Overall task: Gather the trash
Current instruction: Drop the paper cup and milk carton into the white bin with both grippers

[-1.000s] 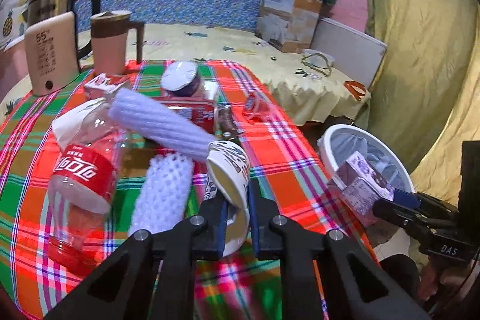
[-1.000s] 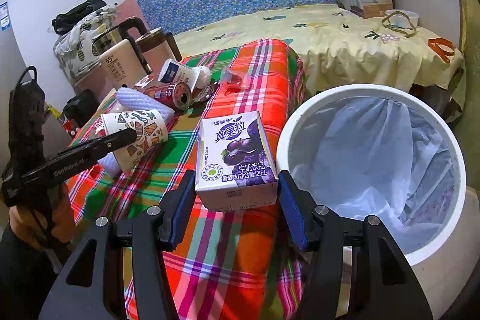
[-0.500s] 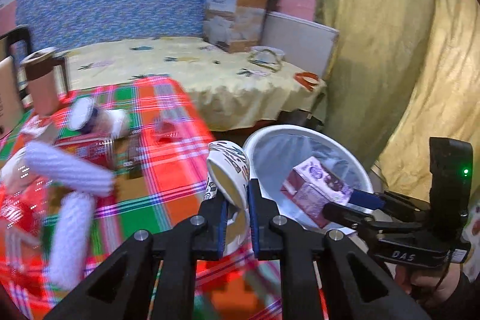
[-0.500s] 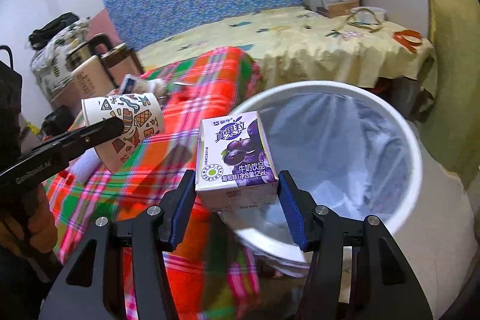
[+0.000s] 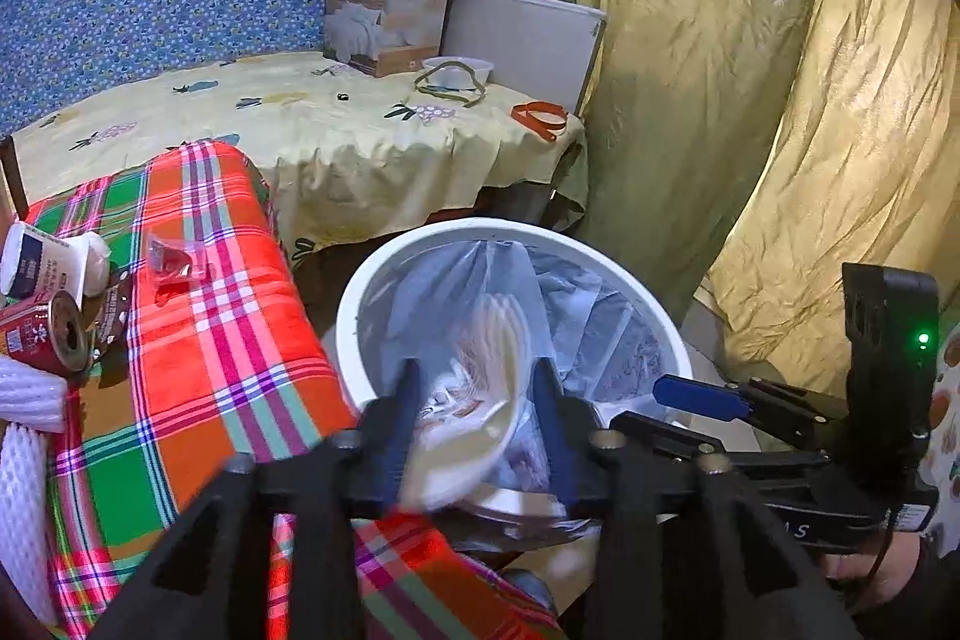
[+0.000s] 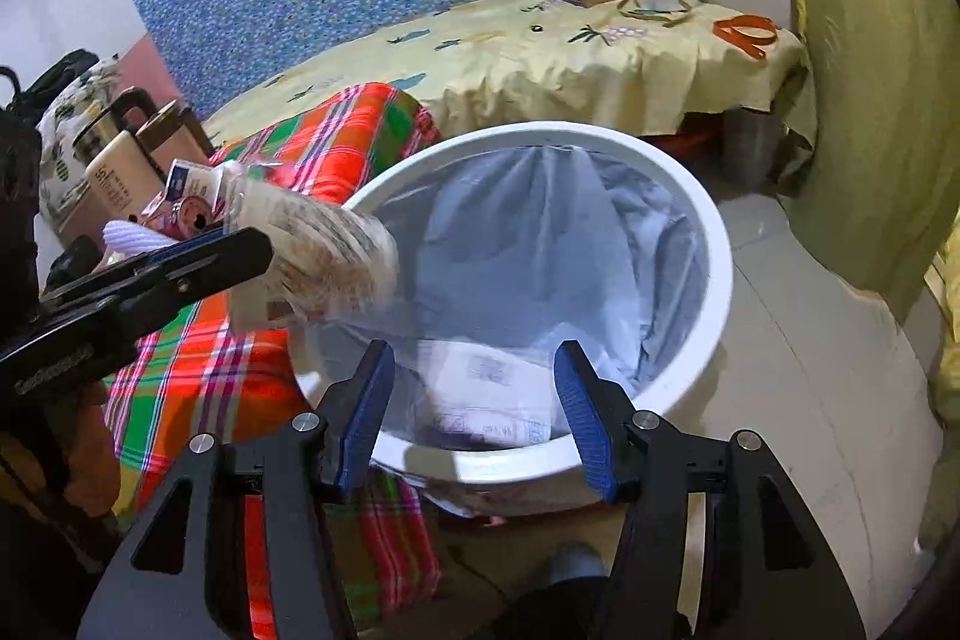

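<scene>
Left gripper [image 5: 474, 418] poised over the round white plastic bin with pale blue liner [image 6: 717, 244], jaws just opened, releasing the blurred patterned paper cup [image 5: 480, 400] to drop inside. Right gripper [image 6: 474, 400] likewise apart and empty above the rim; purple-printed milk carton [image 6: 498, 394] already in the liner. Remaining trash on the plaid-clothed desk [image 5: 198, 370].

The beige kettle [image 6: 111, 187] bears "55"; other print is too blurred.

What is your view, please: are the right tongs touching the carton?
Apart. The left wrist view shows the right tongs empty; the right wrist view shows the carton blurred, down in the bin.
</scene>
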A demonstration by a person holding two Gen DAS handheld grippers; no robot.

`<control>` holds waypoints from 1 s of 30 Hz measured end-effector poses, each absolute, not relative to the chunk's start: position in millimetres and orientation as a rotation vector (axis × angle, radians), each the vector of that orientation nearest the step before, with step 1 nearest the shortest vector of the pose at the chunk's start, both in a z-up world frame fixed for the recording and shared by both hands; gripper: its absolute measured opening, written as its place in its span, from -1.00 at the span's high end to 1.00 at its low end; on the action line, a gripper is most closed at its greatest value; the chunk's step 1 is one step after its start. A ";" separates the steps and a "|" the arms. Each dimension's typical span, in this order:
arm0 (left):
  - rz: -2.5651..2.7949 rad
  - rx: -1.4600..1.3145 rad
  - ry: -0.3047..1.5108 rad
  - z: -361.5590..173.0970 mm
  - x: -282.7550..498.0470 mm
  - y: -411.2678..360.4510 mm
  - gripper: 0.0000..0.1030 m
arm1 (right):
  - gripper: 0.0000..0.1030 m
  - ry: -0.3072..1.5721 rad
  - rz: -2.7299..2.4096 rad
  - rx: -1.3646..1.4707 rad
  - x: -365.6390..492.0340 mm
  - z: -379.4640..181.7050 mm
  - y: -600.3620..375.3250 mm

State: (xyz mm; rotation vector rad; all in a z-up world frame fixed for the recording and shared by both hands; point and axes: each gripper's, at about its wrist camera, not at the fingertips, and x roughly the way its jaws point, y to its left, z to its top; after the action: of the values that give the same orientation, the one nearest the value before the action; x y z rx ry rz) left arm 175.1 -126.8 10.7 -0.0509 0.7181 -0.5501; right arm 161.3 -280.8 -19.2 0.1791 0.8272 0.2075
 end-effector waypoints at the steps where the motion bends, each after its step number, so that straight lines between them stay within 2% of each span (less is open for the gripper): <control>1: -0.552 -0.053 0.716 11.5 174.2 -126.9 0.10 | -0.12 0.826 0.204 0.183 160.8 -19.4 -281.8; 30: -0.270 -0.144 0.677 14.9 99.9 -21.9 0.10 | -0.12 0.764 0.406 0.112 125.5 8.6 -223.3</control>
State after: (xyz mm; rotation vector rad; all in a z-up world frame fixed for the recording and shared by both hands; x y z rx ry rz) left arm 99.9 -21.9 14.9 -0.1443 0.6775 -0.2701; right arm 125.5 -223.3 8.6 0.1119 0.7642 0.4064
